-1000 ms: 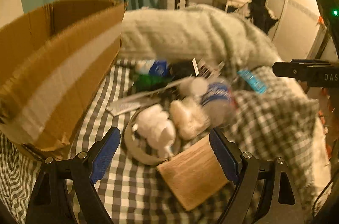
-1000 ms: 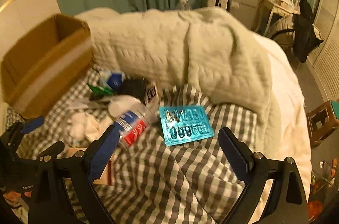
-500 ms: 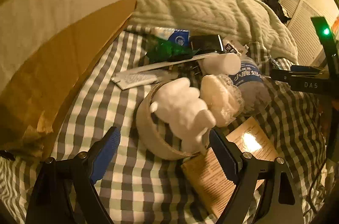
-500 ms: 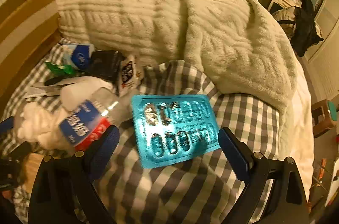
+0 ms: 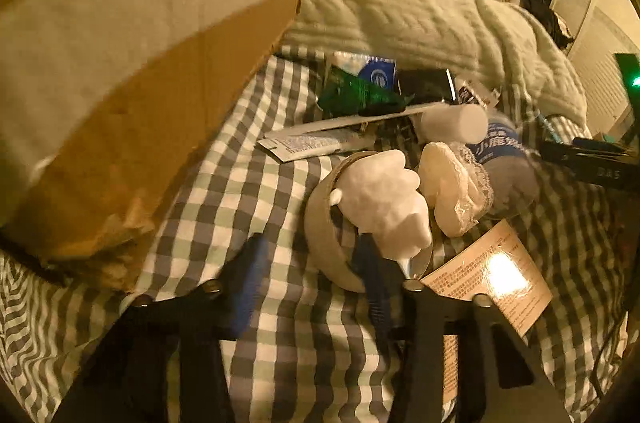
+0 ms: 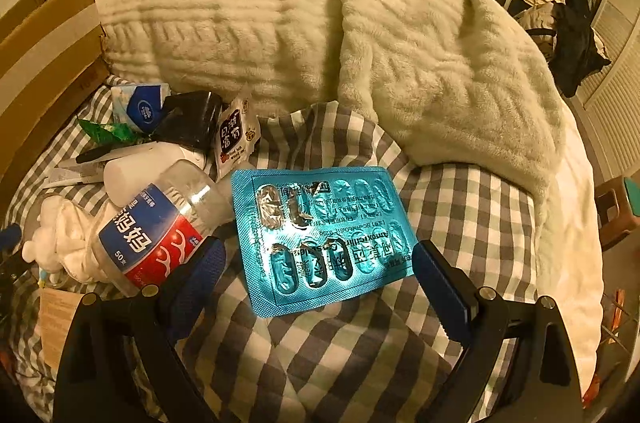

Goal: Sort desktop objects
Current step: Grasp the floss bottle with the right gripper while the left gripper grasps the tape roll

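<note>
A pile of small items lies on the checked bedsheet [image 5: 240, 191]. In the left wrist view, a tan tape roll [image 5: 320, 223] holds a white fluffy lump [image 5: 380, 199]. My left gripper [image 5: 312, 275] is closing. One finger is inside the ring and the other is outside it. The roll's near wall is between them, and the outer pad stands clear of it. In the right wrist view, a teal blister pack [image 6: 320, 223] lies flat. My right gripper [image 6: 320, 283] is open, with one finger on each side of the pack's near edge. A water bottle [image 6: 152, 235] lies just left of the pack.
A big cardboard box [image 5: 120, 63] stands close on the left. A cream knitted blanket [image 6: 320, 43] is heaped behind the pile. A printed leaflet [image 5: 492, 279], a sachet [image 5: 312, 143], a green wrapper [image 5: 352, 91], a tissue packet [image 6: 140, 103] and a snack packet [image 6: 236, 135] lie around.
Both grippers have come down close over the pile. In the last half second the left fingers have swung inward from wide apart to either side of the tape roll's wall.
</note>
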`<action>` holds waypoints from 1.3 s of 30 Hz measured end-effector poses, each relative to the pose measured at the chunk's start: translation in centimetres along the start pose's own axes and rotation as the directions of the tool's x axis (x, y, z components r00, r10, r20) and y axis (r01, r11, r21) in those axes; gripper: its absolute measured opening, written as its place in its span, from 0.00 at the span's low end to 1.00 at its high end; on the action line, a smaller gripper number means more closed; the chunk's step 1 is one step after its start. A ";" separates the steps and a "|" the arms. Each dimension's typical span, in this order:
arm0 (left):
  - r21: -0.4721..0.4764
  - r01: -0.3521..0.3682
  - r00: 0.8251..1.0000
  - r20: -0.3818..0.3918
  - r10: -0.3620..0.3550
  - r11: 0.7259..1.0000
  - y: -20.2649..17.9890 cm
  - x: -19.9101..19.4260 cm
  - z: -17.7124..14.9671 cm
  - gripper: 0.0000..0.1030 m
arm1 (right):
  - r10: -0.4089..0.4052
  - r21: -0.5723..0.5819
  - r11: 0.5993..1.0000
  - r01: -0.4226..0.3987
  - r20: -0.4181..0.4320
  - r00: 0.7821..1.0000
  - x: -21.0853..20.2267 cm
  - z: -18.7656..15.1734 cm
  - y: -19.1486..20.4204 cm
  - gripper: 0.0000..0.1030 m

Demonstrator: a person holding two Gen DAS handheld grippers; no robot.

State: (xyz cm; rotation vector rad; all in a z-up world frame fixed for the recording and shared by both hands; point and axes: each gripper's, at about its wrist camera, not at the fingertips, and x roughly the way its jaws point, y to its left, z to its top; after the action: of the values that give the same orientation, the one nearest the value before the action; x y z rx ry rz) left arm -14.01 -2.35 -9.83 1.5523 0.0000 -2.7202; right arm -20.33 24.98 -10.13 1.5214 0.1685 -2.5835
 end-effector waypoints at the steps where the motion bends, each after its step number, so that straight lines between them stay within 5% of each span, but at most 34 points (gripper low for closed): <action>1: 0.006 0.001 1.000 -0.010 -0.001 1.000 -0.1 0.4 0.1 0.32 | 0.002 -0.004 1.000 -0.002 0.002 1.000 0.1 0.1 0.1 0.92; 2: 0.012 0.011 1.000 -0.024 -0.011 1.000 -0.2 0.7 0.2 0.20 | 0.005 -0.009 1.000 -0.005 0.010 1.000 -0.3 0.0 0.1 0.92; 7: 0.012 -0.010 1.000 -0.028 0.011 1.000 -0.3 1.1 0.5 0.07 | 0.104 -0.086 0.992 -0.096 0.090 0.991 -3.1 -0.1 2.4 0.92; 12: 0.056 -0.008 0.998 0.057 0.005 0.998 -1.1 -2.1 0.7 0.05 | 0.204 -0.283 0.943 -0.177 0.072 0.976 -4.2 -0.3 7.2 0.92; 18: 0.088 0.006 0.990 0.142 -0.019 0.996 -1.9 -5.3 1.6 0.05 | 0.182 -0.458 0.873 -0.166 -0.010 0.983 -3.2 -0.5 9.1 0.92; 24: 0.064 0.110 0.974 0.190 -0.120 0.992 -1.2 -6.4 3.6 0.05 | 0.127 -0.562 0.815 -0.140 -0.062 0.990 0.3 1.4 9.8 0.99; 29: 0.090 0.119 0.981 0.145 -0.131 0.989 -1.0 -5.0 3.8 0.06 | 0.208 -0.487 0.828 -0.278 -0.195 0.959 4.3 2.2 10.1 0.98; 32: 0.100 0.098 0.992 0.067 -0.105 0.990 -1.3 -2.5 3.4 0.09 | 0.244 -0.431 0.851 -0.299 -0.179 0.953 4.4 2.2 10.1 0.91; 36: 0.119 0.029 0.998 -0.065 -0.021 0.993 -1.3 1.5 2.0 0.10 | 0.128 -0.431 0.892 -0.137 -0.049 0.991 1.5 1.7 9.6 0.91; 39: 0.110 0.031 0.998 -0.054 -0.025 0.993 -0.7 2.2 2.3 0.15 | 0.124 -0.423 0.900 -0.102 0.025 0.992 -1.6 1.4 8.5 0.91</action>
State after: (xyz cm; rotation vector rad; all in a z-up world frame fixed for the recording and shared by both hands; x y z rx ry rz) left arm -17.14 -1.69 -10.58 1.6635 -0.1327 -2.7437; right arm -19.24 16.49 -8.26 1.2639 0.5743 -2.2953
